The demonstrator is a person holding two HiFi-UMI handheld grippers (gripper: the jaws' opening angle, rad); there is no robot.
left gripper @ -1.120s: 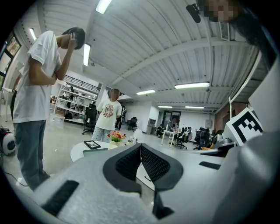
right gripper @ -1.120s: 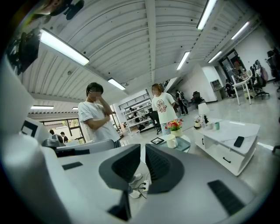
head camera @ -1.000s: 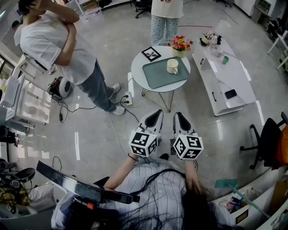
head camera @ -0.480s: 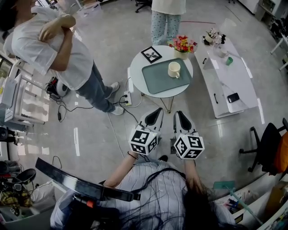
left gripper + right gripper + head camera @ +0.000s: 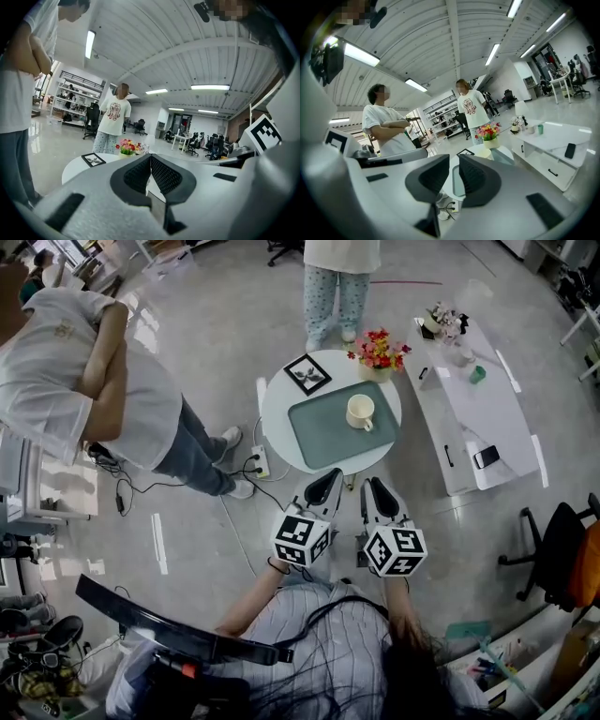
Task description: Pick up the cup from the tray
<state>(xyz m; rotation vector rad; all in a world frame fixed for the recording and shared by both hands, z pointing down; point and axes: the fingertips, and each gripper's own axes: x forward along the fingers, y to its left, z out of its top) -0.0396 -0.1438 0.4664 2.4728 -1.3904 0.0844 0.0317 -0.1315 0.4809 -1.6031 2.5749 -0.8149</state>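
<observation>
A cream cup (image 5: 360, 412) stands on a green tray (image 5: 323, 427) on a small round white table (image 5: 281, 423) ahead of me. My left gripper (image 5: 328, 476) and right gripper (image 5: 371, 484) are held side by side just short of the table's near edge, both pointing at it. Both are shut, with nothing between the jaws. In the left gripper view the left gripper (image 5: 151, 161) has its pads together, and the tabletop shows beyond. The right gripper (image 5: 455, 165) looks over the tray (image 5: 506, 154) toward the cup (image 5: 482, 152).
Flowers in a pot (image 5: 378, 348) and a small picture frame (image 5: 307, 373) share the table. A person with folded arms (image 5: 94, 390) stands at the left, another (image 5: 342, 268) beyond the table. A white low cabinet (image 5: 478, 409) is at the right; a power strip and cables (image 5: 258, 465) lie on the floor.
The table with tray and cup has come closer to both grippers in the head view. The person at the left has shifted in the frame. Both grippers stay shut side by side.
</observation>
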